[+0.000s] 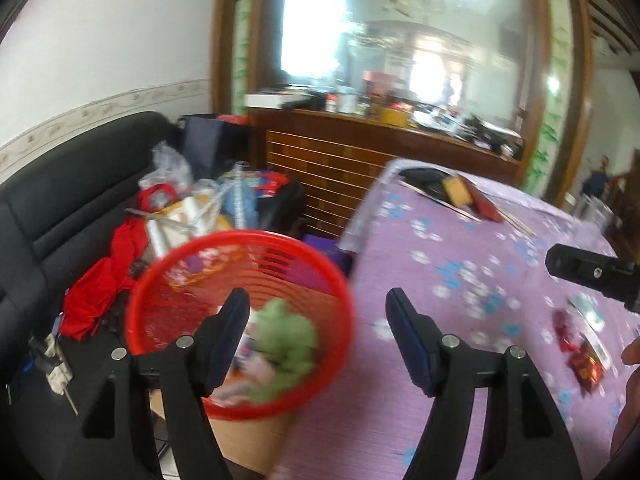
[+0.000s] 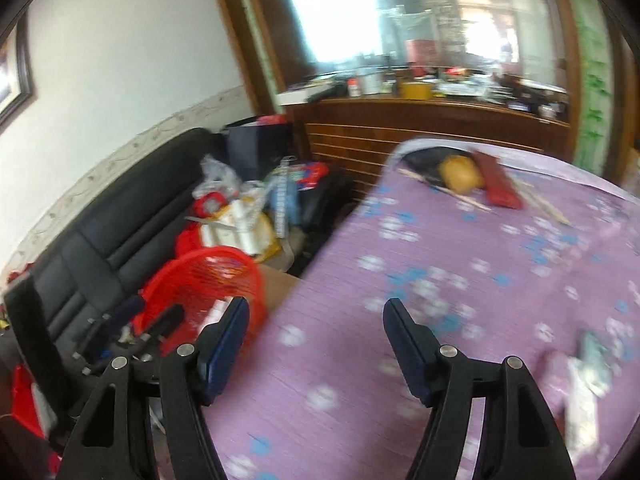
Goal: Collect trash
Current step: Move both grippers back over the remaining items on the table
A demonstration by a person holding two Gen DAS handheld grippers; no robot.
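A red mesh basket [image 1: 192,292] stands beside the table's left edge, on a cardboard box [image 1: 248,440]. It holds a crumpled green wad [image 1: 286,344] and other scraps. My left gripper [image 1: 317,294] hangs open with nothing between its fingers, its left finger over the basket and its right finger over the purple flowered tablecloth [image 1: 460,280]. A red wrapper [image 1: 576,352] and a pale packet [image 1: 588,312] lie on the cloth at the right. My right gripper [image 2: 316,302] is open and empty above the tablecloth [image 2: 440,240]. In the right wrist view, a blurred white and teal wrapper [image 2: 588,372] lies to its right and the basket [image 2: 208,280] to its left.
A black sofa [image 1: 60,208] at the left carries a pile of bags and red cloth [image 1: 180,208]. A wooden cabinet [image 1: 340,160] with a mirror stands behind. At the table's far end lie a yellow item [image 2: 460,174], a red packet [image 2: 500,184] and sticks.
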